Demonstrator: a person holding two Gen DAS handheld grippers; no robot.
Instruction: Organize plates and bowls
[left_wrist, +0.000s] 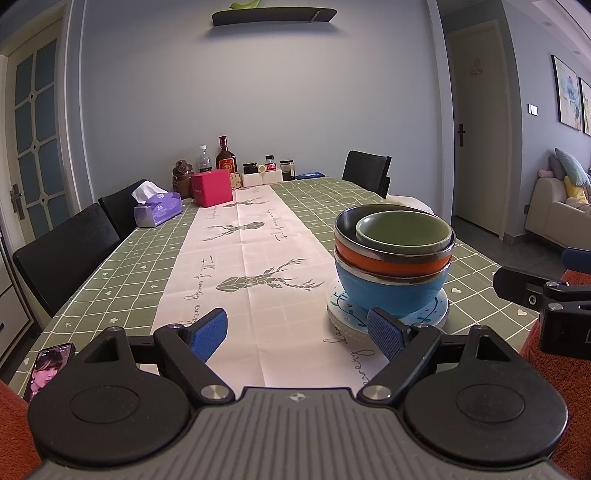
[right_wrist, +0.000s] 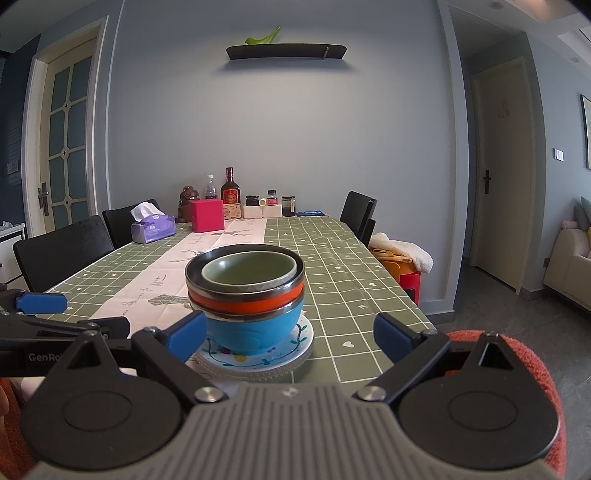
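A stack of bowls stands on stacked patterned plates near the table's front right. A blue bowl is at the bottom, an orange bowl on it, then a dark bowl holding a small green bowl. My left gripper is open and empty, just left of the stack. My right gripper is open and empty, in front of the stack at the table edge.
A green checked tablecloth with a white runner covers the table. A tissue box, red box, bottles and jars stand at the far end. A phone lies front left. Black chairs surround the table.
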